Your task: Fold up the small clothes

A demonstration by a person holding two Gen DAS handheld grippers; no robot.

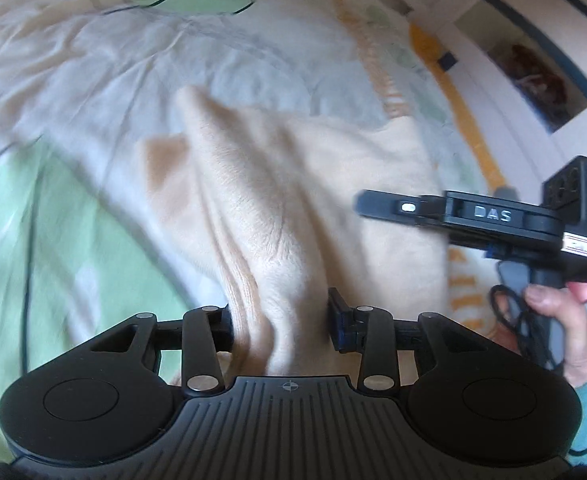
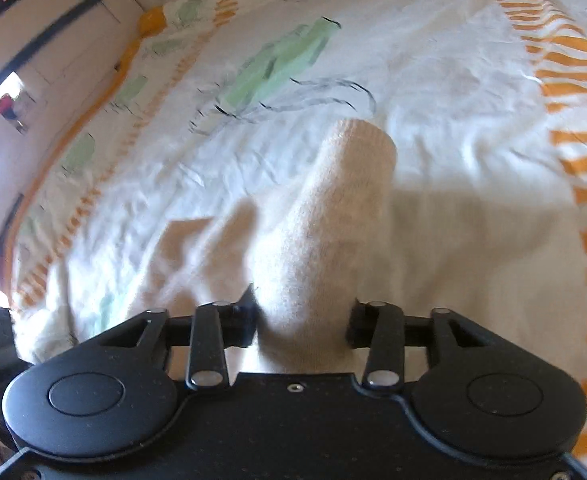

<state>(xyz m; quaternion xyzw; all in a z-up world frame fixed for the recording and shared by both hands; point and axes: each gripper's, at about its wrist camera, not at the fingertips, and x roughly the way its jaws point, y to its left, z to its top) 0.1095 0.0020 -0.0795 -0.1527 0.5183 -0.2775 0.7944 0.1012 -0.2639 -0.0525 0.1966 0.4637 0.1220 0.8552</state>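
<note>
A cream knitted garment [image 1: 253, 200] hangs over the bedspread, bunched and draped. My left gripper [image 1: 281, 320] is shut on one part of it, the knit squeezed between the jaws. My right gripper [image 2: 303, 320] is shut on another part of the same garment [image 2: 333, 220], whose ribbed cuff end points away from the camera. The right gripper also shows in the left wrist view [image 1: 377, 206] at the right, held by a hand, beside the cloth.
A white bedspread [image 2: 433, 80] with green shapes and orange stripes lies under everything. The bed's edge and a white wall with a dark-framed picture [image 1: 533, 68] are at the far right of the left wrist view. A cable [image 1: 509, 312] hangs by the hand.
</note>
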